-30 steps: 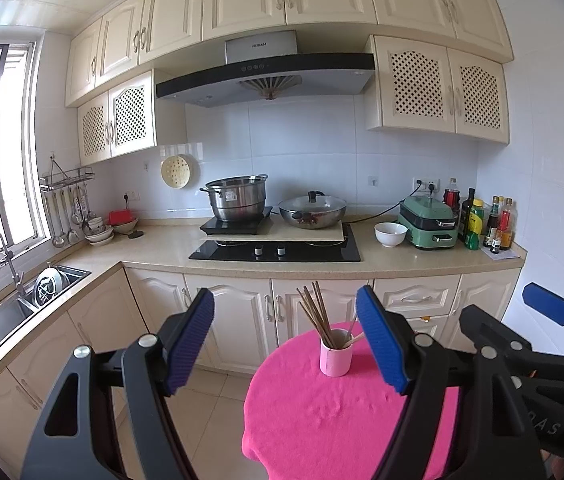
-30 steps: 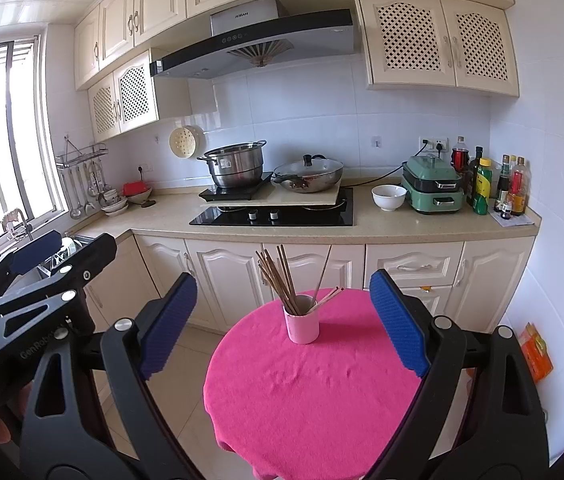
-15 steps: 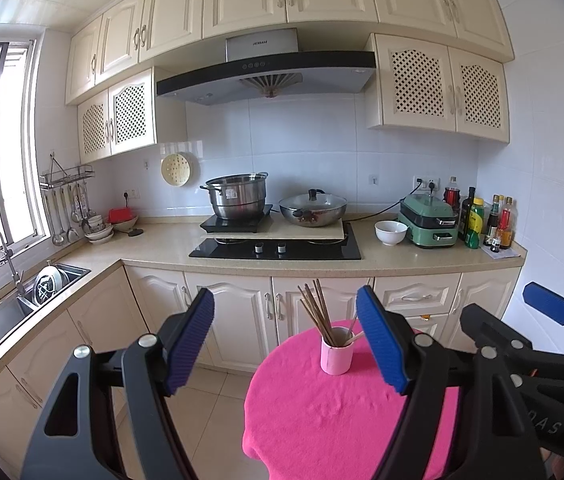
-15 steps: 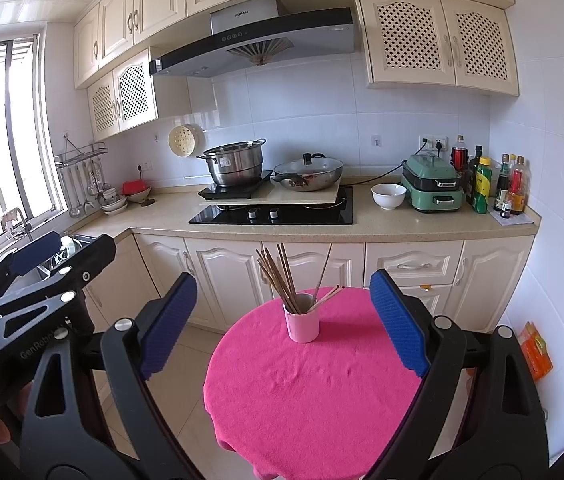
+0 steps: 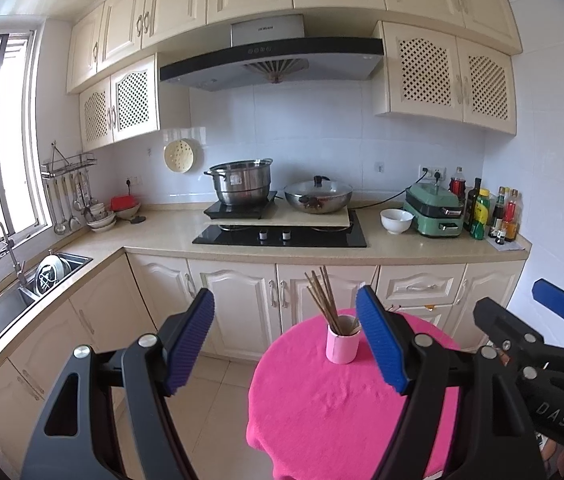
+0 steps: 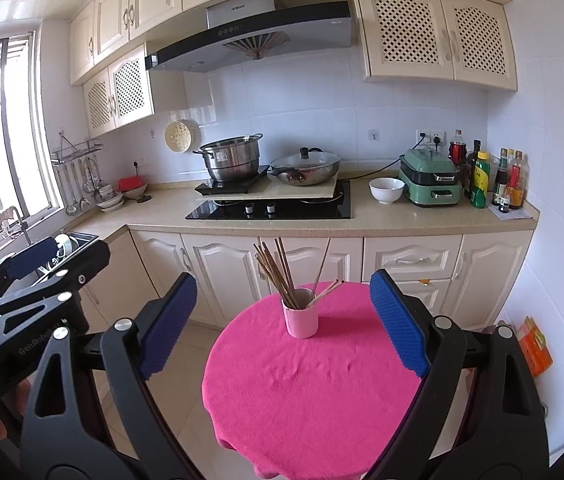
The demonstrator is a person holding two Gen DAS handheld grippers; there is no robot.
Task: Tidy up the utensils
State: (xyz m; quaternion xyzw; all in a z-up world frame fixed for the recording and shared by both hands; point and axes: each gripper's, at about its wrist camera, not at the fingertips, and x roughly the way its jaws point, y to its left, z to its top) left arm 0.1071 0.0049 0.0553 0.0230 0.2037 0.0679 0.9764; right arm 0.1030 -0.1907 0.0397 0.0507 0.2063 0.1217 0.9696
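A pink cup (image 6: 300,318) holding several wooden chopsticks (image 6: 278,270) stands upright on a round table with a pink cloth (image 6: 313,392). The cup also shows in the left wrist view (image 5: 342,338), with the chopsticks (image 5: 321,296) above it. My left gripper (image 5: 285,340) is open and empty, held in the air short of the table. My right gripper (image 6: 282,320) is open and empty, also short of the table, with the cup seen between its fingers. Each gripper shows at the edge of the other's view.
A kitchen counter (image 6: 401,224) runs behind the table with a hob, a steel pot (image 6: 232,158), a lidded wok (image 6: 305,166), a white bowl (image 6: 385,190), a green cooker (image 6: 429,182) and bottles. A sink (image 5: 10,304) lies at the left.
Both views have shifted very slightly; the grippers stay open and the cup has not moved.
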